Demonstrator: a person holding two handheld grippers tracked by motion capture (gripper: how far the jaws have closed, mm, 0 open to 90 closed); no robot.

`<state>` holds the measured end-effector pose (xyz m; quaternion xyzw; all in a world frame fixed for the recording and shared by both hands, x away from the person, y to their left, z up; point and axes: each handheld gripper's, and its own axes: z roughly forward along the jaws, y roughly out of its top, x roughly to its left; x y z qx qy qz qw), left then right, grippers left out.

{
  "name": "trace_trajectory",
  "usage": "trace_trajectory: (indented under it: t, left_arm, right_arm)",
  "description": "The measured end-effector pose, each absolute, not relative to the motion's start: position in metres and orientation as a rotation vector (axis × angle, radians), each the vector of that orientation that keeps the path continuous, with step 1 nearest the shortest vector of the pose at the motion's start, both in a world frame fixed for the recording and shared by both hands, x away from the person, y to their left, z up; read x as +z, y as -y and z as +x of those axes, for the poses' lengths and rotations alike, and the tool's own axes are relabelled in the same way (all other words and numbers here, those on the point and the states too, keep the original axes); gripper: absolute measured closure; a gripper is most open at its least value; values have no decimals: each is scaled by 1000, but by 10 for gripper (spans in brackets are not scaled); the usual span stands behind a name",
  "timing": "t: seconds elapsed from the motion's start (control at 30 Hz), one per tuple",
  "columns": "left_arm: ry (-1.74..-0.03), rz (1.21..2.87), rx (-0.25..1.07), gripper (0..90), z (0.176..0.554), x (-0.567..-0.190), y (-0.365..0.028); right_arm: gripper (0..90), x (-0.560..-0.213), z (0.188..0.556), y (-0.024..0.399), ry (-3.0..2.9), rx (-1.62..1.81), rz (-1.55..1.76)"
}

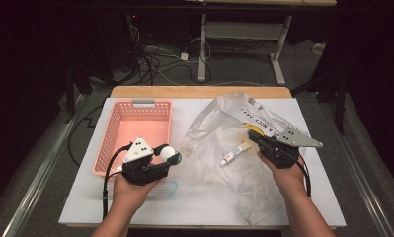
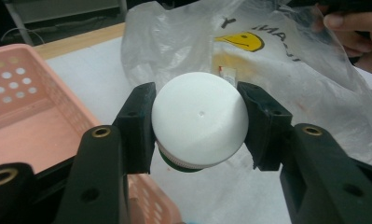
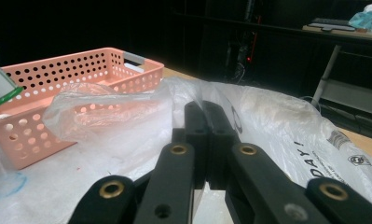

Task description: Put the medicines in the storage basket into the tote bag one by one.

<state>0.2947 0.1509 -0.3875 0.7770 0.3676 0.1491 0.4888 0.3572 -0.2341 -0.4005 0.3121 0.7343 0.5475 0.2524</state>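
Observation:
My left gripper [image 1: 172, 157] is shut on a small bottle [image 1: 167, 150] with a round white cap and a green band under it [image 2: 200, 126]. It holds the bottle above the table, just off the right wall of the pink basket [image 1: 135, 104]. A crumpled clear plastic bag [image 1: 219, 123] with a yellow smiley lies across the middle and right of the table. My right gripper [image 1: 253, 136] has its jaws pressed together [image 3: 207, 112] on the bag's film near the smiley. A small white tube [image 1: 235, 153] lies in the bag between the two grippers.
The pink perforated basket [image 3: 81, 60] looks empty. A clear round piece with a blue rim [image 1: 169, 187] lies on the white mat under my left hand. Beyond the table's far edge are cables and desk legs on the floor.

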Motion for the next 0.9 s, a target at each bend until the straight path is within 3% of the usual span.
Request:
trace_trajectory:
  t: [0.9]
  left_arm:
    - [-787, 1984, 264, 490, 292, -428, -87]
  right_arm:
    - [900, -404, 359, 235, -2020, 1489, 854]
